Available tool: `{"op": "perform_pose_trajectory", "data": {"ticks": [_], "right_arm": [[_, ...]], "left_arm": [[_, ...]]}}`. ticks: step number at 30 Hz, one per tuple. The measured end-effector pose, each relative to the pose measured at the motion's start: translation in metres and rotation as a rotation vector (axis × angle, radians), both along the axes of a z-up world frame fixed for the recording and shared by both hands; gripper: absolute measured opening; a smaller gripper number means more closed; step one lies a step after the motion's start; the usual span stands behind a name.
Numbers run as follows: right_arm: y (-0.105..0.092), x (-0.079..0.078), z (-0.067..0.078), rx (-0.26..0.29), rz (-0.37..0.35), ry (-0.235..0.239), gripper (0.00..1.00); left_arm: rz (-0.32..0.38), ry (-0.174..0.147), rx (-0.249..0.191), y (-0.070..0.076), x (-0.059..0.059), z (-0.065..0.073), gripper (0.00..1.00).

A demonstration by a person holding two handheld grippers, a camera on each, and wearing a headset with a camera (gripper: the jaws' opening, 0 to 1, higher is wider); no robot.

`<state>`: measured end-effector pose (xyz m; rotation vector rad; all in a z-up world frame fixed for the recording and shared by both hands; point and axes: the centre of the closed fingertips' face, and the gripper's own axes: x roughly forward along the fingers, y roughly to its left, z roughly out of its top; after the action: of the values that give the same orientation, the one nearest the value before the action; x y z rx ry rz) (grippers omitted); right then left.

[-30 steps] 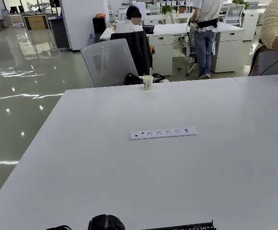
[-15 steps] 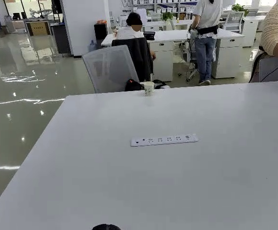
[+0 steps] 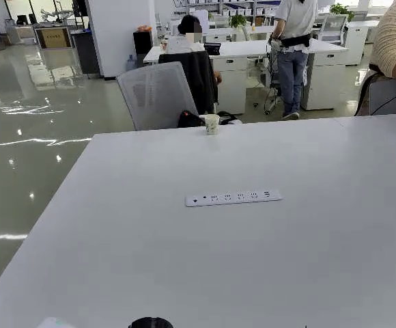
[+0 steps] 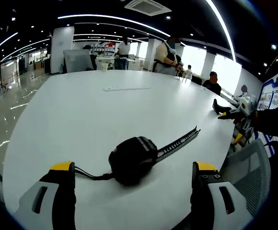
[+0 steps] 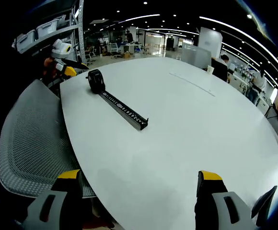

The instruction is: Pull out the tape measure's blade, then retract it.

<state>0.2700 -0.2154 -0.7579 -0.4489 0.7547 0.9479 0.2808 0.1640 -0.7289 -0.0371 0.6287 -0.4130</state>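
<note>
Left gripper view: levelled low over the white tabletop, left gripper with jaws spread wide and empty, just behind the black round-cased tape measure, dark blade lying extended; right gripper likewise gaping, empty, at the tabletop's edge.

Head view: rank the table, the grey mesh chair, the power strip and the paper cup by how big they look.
1. white table
2. grey mesh chair, which stands beyond the table
3. power strip
4. paper cup, smallest; it sits farther from the camera than the strip, so its rank is less sure
</note>
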Motion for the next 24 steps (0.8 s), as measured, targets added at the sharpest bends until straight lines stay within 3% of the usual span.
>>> {"op": "perform_pose_trajectory", "data": {"ticks": [4,9,16,24], "right_arm": [[0.007,0.005,0.001,-0.018,0.034,-0.006,0.99],[0.016,0.012,0.003,-0.049,0.088,-0.022,0.99],[0.027,0.023,0.012,-0.046,0.121,-0.024,0.99],[0.04,0.038,0.017,-0.08,0.187,-0.041,0.99]], "left_arm": [[0.001,0.021,0.027,-0.008,-0.003,-0.009,0.99],[0.025,0.032,0.028,-0.013,-0.004,-0.015,0.99],[0.073,0.005,0.013,-0.02,0.004,-0.012,0.99],[0.086,-0.001,0.026,-0.03,0.012,-0.02,0.99]]}}
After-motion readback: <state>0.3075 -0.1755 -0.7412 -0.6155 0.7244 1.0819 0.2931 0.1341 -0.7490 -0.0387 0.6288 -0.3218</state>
